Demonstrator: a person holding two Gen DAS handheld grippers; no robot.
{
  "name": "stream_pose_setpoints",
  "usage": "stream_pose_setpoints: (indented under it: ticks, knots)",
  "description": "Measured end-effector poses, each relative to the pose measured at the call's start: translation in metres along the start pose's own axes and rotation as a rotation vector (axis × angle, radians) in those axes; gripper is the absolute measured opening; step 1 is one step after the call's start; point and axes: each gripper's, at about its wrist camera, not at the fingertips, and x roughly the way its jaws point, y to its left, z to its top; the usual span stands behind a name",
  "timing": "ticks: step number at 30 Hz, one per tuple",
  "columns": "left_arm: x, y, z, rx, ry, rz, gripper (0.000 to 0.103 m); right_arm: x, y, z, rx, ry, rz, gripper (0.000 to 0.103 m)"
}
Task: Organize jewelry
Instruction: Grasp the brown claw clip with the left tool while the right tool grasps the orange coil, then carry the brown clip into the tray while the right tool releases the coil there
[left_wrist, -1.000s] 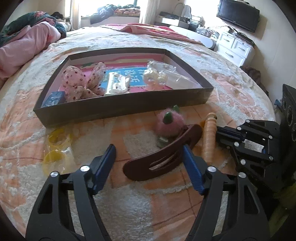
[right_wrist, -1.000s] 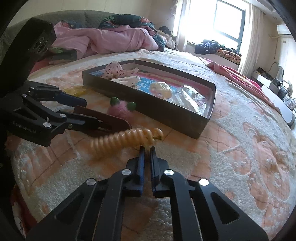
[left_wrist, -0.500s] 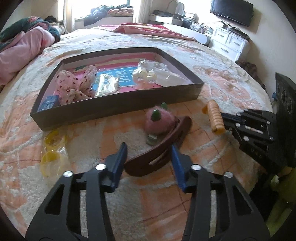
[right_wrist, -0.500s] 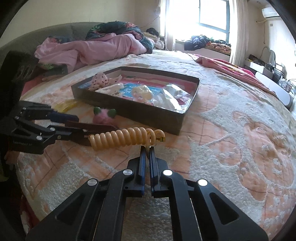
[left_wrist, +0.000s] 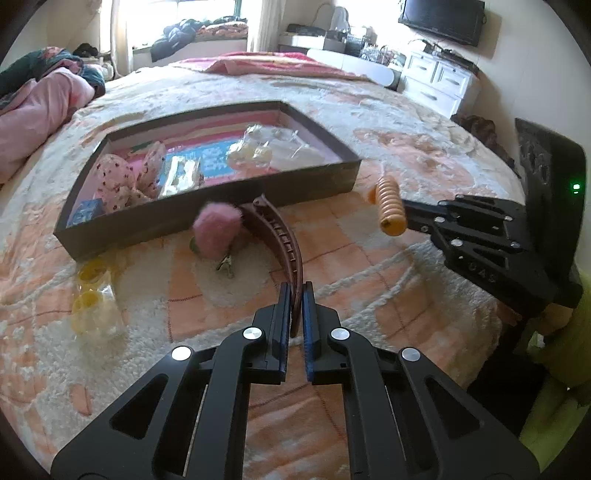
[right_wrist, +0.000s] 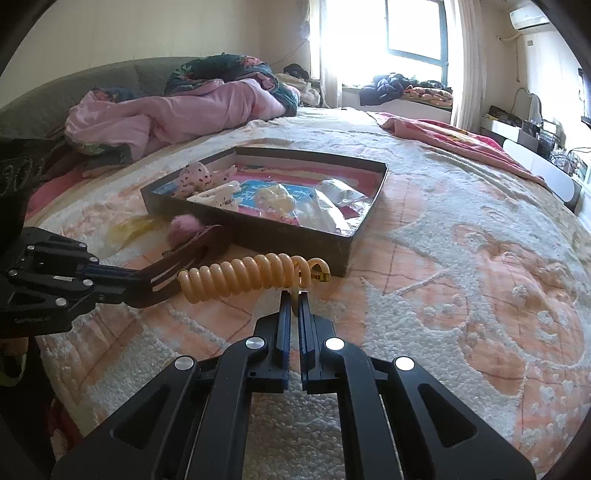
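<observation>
With several pieces already lying in the box (left_wrist: 207, 218), a brown hair clip (left_wrist: 284, 240) is being pinched by the left hand-held gripper (left_wrist: 294, 314) and a coiled yellow hair tie (right_wrist: 251, 277) by the right hand-held gripper (right_wrist: 294, 306), while a pink pom-pom clip (left_wrist: 218, 229) and yellow pieces (left_wrist: 90, 295) are being left on the bed (left_wrist: 406, 258).

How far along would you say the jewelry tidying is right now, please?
Done: several pieces lie in the tray. In hand: left gripper shut on the brown hair clip; right gripper shut on the orange coil. Left: pink pompom clip and yellow packet on the bedspread.
</observation>
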Motion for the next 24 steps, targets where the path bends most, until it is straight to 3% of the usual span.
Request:
stream_pose_setpoints:
  ticks: [10, 24]
  knots:
    - [-0.032, -0.002, 0.017, -0.004, -0.105, 0.022, 0.002, -0.014, 0.002, 0.008, 0.014, -0.039, 0.013, 0.004]
    - [-0.059, 0.037, 0.031, -0.099, -0.205, 0.088, 0.002, -0.013, 0.02, 0.024, -0.029, -0.055, 0.031, 0.004]
